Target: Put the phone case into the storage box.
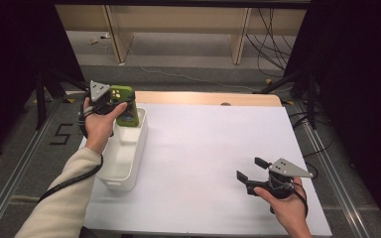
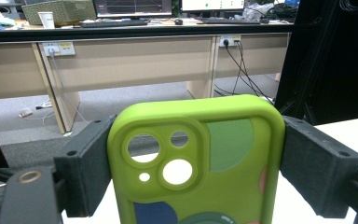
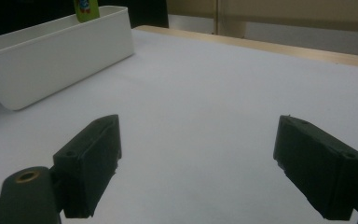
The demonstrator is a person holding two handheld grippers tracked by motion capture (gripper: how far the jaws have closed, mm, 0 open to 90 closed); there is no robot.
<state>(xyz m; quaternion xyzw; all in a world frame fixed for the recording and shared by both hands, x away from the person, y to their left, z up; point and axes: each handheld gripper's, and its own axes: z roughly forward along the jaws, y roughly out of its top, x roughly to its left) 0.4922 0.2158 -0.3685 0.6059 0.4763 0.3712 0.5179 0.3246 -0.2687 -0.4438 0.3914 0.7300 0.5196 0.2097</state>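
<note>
A person's left gripper clamps a green phone case by its two long edges, holding it upright above the far end of a white bin at the left of the white table. In the left gripper view the black jaws press on either side of the case, whose camera cut-outs face the lens; its lower part, with coloured patches, is cut off by the frame's bottom edge. From above, the hand and the grey plate cover part of the case, and whether its lower edge touches the bin cannot be made out. The right gripper rests low near the table's right front, its jaws standing wide apart with nothing between them. In the right gripper view the bin appears at upper left, with just the bottom tip of the case visible above it.
</note>
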